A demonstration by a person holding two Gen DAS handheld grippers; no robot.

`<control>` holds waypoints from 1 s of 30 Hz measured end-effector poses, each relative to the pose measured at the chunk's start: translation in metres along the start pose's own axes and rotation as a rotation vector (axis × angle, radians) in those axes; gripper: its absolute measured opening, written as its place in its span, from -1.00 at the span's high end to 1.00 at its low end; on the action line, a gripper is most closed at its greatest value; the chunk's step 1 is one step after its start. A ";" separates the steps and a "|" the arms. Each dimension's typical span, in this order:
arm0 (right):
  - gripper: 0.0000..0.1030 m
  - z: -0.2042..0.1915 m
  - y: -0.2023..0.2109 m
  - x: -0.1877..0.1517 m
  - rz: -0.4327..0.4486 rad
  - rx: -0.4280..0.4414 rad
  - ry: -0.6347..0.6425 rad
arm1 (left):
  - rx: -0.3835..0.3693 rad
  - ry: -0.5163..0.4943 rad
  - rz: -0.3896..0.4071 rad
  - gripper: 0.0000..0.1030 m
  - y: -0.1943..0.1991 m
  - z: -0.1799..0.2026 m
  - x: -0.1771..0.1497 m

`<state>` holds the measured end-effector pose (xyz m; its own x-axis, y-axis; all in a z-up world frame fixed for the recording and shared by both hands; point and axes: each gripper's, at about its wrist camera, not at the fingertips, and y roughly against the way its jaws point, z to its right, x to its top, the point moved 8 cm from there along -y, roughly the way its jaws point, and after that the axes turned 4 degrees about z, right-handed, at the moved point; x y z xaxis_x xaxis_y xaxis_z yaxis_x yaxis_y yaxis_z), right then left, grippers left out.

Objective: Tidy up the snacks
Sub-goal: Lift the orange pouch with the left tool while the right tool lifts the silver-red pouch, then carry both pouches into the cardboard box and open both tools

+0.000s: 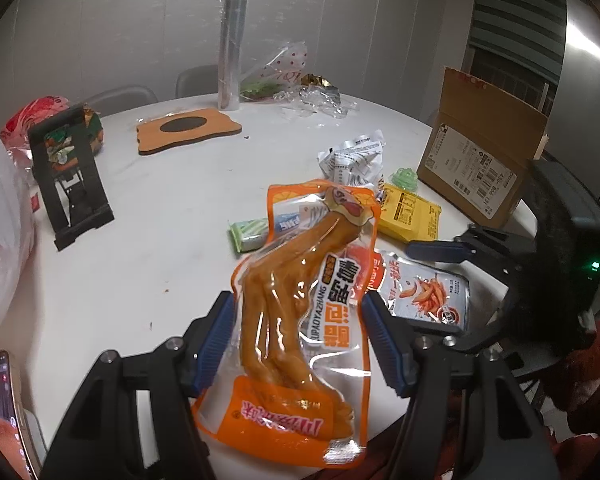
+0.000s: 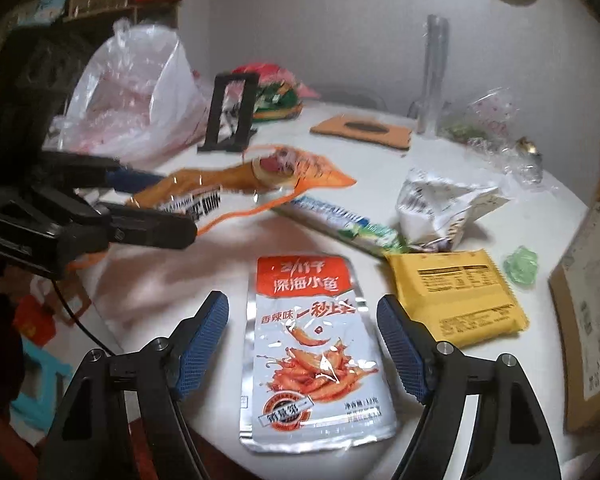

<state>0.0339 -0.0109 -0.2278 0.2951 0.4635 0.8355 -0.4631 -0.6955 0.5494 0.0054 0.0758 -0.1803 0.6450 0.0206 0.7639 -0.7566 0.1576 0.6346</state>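
Note:
My left gripper is shut on an orange duck-foot snack packet, which sticks up and forward between the blue pads. From the right wrist view, the left gripper holds that packet above the white table. A silver spicy-fish snack packet lies flat on the table near its front edge. My right gripper straddles it, open, with a gap between each pad and the packet. In the left wrist view the right gripper shows at the right, over the silver packet.
A yellow packet, a crumpled white wrapper, a long green-and-blue packet and a green candy lie beyond. A cardboard box stands at right. A black stand, a plastic bag and a phone are at left.

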 end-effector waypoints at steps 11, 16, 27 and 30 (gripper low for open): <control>-0.27 0.007 -0.013 0.001 -0.056 0.042 0.008 | 0.002 0.008 0.003 -0.20 -0.001 0.000 0.001; -0.26 0.005 -0.011 0.003 -0.046 0.051 -0.012 | 0.004 0.031 0.023 -0.19 0.001 -0.003 0.006; -0.26 0.035 0.056 0.068 0.127 0.059 -0.080 | 0.068 0.052 0.203 -0.19 0.059 0.002 0.076; -0.26 0.056 0.095 0.097 0.215 0.030 -0.089 | 0.048 0.017 0.252 -0.19 0.071 0.023 0.107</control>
<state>0.0655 -0.0627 -0.0940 0.2651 0.2537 0.9302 -0.4989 -0.7895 0.3575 0.0180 0.0666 -0.0504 0.4368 0.0695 0.8969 -0.8977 0.0980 0.4296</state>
